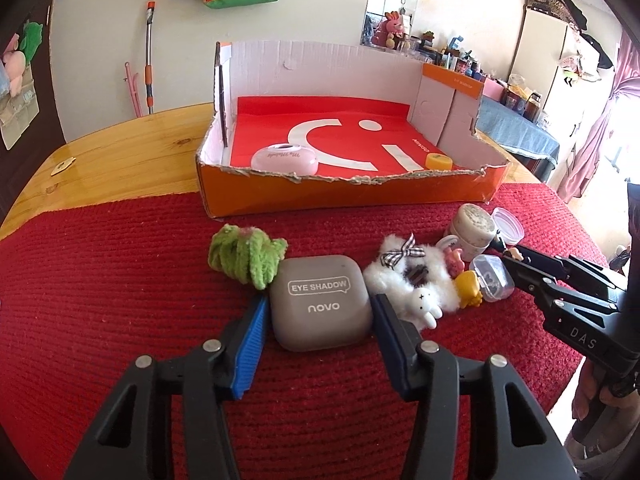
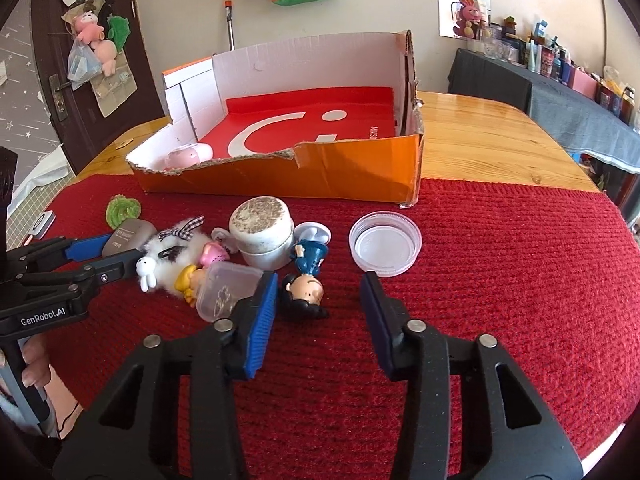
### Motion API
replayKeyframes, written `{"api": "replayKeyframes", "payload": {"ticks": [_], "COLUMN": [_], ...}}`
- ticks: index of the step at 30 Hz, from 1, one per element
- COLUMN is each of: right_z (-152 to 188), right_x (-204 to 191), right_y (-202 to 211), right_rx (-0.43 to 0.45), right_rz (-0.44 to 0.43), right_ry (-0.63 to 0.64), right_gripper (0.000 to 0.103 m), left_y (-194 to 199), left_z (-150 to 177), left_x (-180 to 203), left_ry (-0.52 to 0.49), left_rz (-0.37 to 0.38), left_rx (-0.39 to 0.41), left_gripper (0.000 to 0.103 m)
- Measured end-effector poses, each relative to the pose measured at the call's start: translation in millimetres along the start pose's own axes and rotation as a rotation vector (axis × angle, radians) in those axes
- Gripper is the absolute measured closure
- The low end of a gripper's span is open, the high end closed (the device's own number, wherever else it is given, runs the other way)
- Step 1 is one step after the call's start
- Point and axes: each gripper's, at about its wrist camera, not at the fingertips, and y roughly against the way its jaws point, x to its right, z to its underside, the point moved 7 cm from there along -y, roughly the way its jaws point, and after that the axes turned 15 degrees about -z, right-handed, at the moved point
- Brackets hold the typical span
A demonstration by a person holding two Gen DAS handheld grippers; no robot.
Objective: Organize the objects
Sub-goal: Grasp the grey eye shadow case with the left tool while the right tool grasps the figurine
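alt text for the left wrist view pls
The open left gripper straddles a grey square eyeshadow case on a red knitted mat, beside a pile of small toys. Behind sits an orange cardboard box holding a pink oval case.

glossy wooden table [image 2: 500, 136], front part covered by a red knitted mat [image 2: 500, 280]. orange cardboard tray box with torn front wall [image 2: 320, 176] sits across the mat's far edge. on the mat: grey square eye shadow case [image 1: 322, 302], green yarn tuft [image 1: 244, 254], white fluffy hair clip [image 1: 404, 276], white round jar [image 2: 262, 236], clear plastic lid [image 2: 386, 244], blue-dressed figurine [image 2: 306, 276] lying down, small clear box [image 2: 224, 290].
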Motion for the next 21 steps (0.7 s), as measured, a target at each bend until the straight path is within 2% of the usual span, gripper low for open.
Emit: {"api": "replayKeyframes", "payload": {"ticks": [4,18,21], "right_z": [3,16,15], "right_x": [-1,-9,-8], "right_y": [3,16,14], "right_rx": [0.008,0.015,0.019], "right_rz": [-0.012,-0.031,-0.032], "right_ry": [0.009,0.032,0.032], "right_gripper": [0.077,0.077,0.077], "left_y": [4,14,13], "left_z": [4,17,16], "left_x": [-1,-7,-6], "left_ry": [0.005,0.006,0.011], "left_rz": [0.006,0.007,0.015], "left_rx": [0.001,0.014,0.013], "left_gripper": [0.049,0.048,0.045]}}
